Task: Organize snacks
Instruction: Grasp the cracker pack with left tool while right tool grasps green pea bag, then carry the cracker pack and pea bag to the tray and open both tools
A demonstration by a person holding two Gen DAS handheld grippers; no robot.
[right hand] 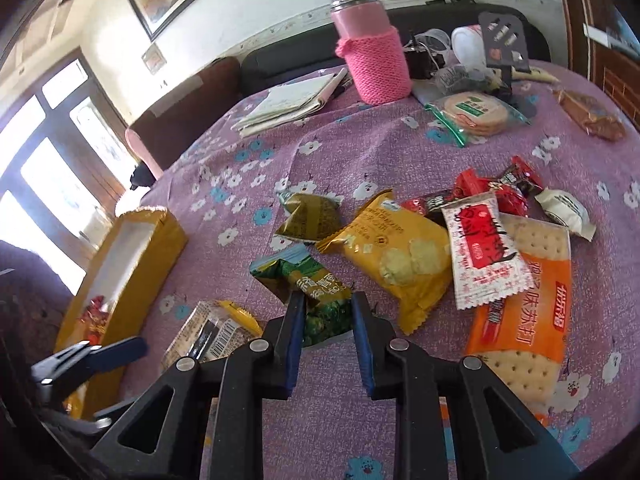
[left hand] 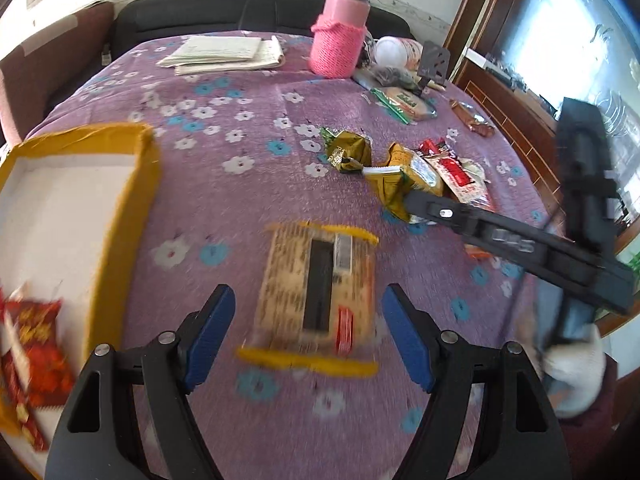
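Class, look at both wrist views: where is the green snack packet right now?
In the right wrist view the green snack packet sits between the right gripper fingers, left of the yellow snack bag and right of the yellow box.

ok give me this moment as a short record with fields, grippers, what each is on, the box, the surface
left gripper: open, jaws either side of the tan yellow-edged snack packet, not closed on it
right gripper: fingers around the green foil snack packet
box: yellow cardboard box with white inside, red wrapped snacks in it
loose snacks: yellow biscuit bag, orange cracker pack
surface: purple flowered cloth
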